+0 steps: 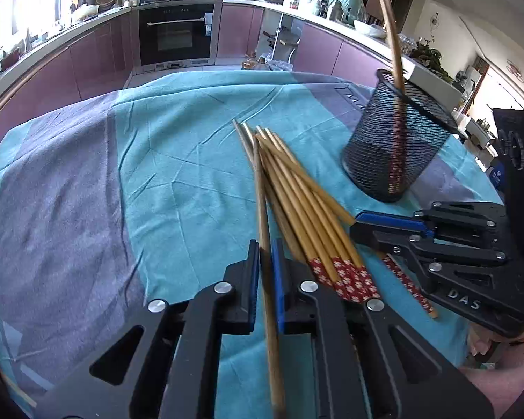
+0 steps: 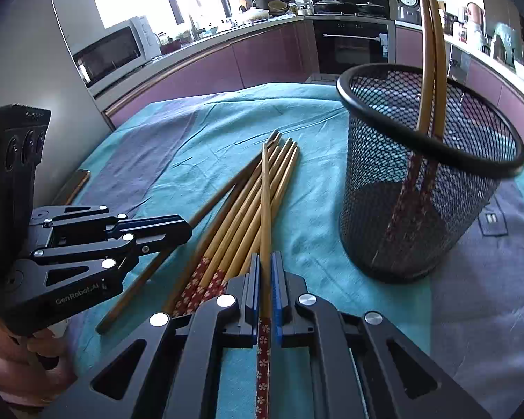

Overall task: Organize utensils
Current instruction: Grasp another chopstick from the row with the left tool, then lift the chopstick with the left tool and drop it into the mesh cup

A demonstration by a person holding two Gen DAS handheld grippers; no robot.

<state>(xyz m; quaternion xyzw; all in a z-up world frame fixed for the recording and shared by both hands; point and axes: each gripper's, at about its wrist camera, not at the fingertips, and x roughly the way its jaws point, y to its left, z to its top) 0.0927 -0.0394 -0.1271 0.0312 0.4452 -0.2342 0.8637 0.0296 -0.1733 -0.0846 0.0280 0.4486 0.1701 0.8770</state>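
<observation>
Several bamboo chopsticks with red floral ends lie in a pile point(image 1: 297, 195) on the teal cloth, also in the right wrist view point(image 2: 241, 216). My left gripper point(image 1: 264, 244) is shut on one chopstick point(image 1: 262, 209), at the pile's near left. My right gripper point(image 2: 265, 262) is shut on another chopstick point(image 2: 265, 209), gripping near its red end. A black mesh holder point(image 1: 398, 139) stands right of the pile with two chopsticks point(image 2: 429, 52) upright in it; it also shows in the right wrist view point(image 2: 419, 192).
The table is covered by a teal and purple cloth point(image 1: 122, 174). Each gripper shows in the other's view: the right gripper point(image 1: 436, 241) and the left gripper point(image 2: 104, 241). Kitchen cabinets and an oven point(image 1: 176, 31) stand behind.
</observation>
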